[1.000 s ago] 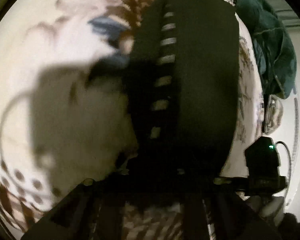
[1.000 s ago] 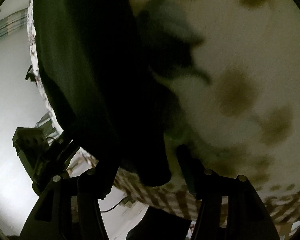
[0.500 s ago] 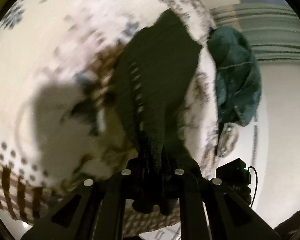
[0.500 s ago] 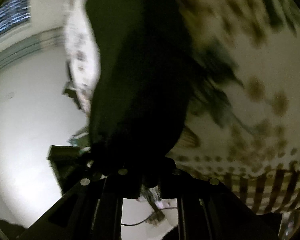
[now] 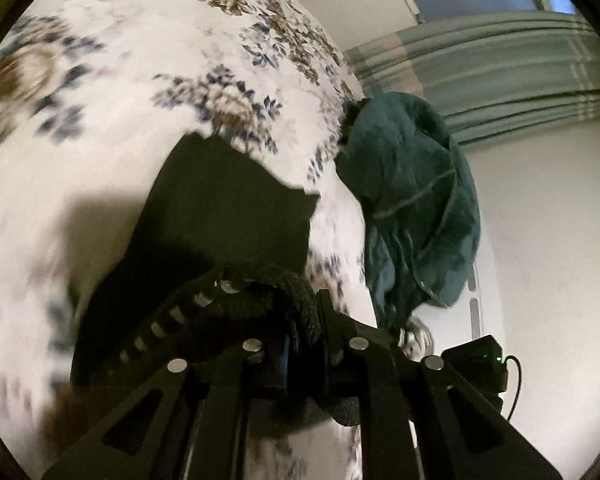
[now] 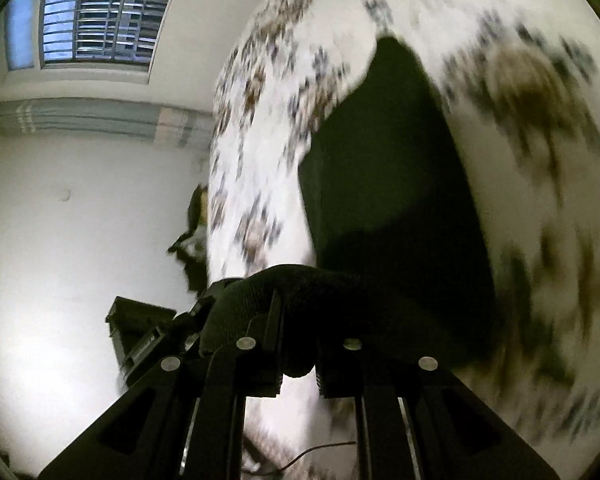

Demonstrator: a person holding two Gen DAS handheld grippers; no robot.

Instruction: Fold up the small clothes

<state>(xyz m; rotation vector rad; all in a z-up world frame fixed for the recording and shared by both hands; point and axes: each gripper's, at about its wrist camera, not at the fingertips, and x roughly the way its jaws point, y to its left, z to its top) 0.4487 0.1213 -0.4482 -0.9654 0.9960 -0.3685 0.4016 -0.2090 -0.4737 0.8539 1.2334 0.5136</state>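
Note:
A small black garment [image 5: 224,216] with a white dashed stripe along one edge lies on a white floral bedsheet [image 5: 140,60]. My left gripper [image 5: 302,344] is shut on its near black hem, lifting that edge off the sheet. In the right wrist view the same black garment [image 6: 388,184] stretches away over the sheet, and my right gripper [image 6: 298,344] is shut on its near hem, raised too. The far end still rests flat on the bed.
A crumpled teal garment [image 5: 412,200] lies at the bed's right edge. A black device with a green light [image 5: 476,364] and cable sits beside the left gripper. Beyond the bed are a white wall, a curtain [image 5: 500,60] and a barred window [image 6: 100,28].
Both grippers have closed on the black garment's near edge and lifted and pulled it back, so more of the bed and room shows.

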